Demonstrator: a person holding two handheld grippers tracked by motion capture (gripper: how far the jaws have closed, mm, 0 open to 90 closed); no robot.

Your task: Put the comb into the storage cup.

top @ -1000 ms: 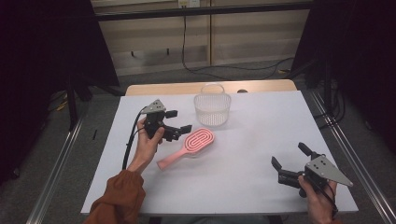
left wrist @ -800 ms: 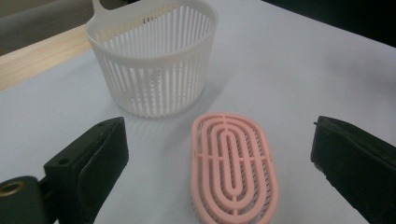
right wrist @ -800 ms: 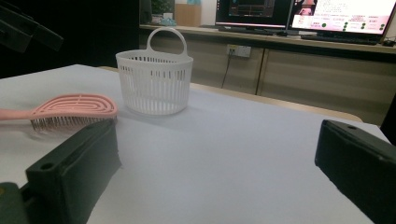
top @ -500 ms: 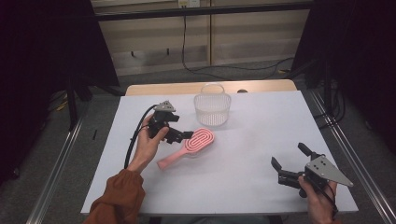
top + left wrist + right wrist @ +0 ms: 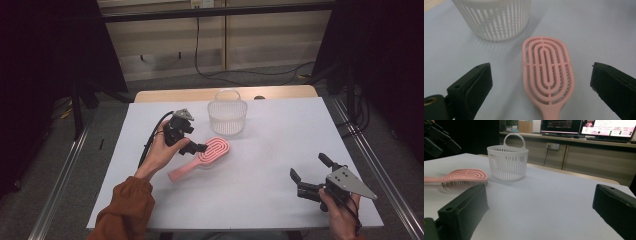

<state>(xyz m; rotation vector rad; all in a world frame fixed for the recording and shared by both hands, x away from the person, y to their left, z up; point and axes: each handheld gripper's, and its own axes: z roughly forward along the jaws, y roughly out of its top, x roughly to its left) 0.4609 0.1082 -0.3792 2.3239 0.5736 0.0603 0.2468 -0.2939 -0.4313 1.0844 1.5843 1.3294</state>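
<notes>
A pink paddle hairbrush lies bristles down on the white table, its handle pointing to the near left. My left gripper hovers just over the brush, open. In the left gripper view the brush head lies between the widely spread jaws of that gripper, which do not touch it. A white slotted basket with a loop handle stands behind the brush. My right gripper rests open at the table's near right, nothing between its jaws. It looks toward the basket and the brush.
The basket stands just beyond the brush head. The table's near edge lies close under the right hand. A wooden strip borders the table's far edge, with dark curtains and cables beyond. Monitors sit on a counter in the background.
The left gripper has edged a little to the right and down, closer over the brush head. The right gripper has stayed put.
</notes>
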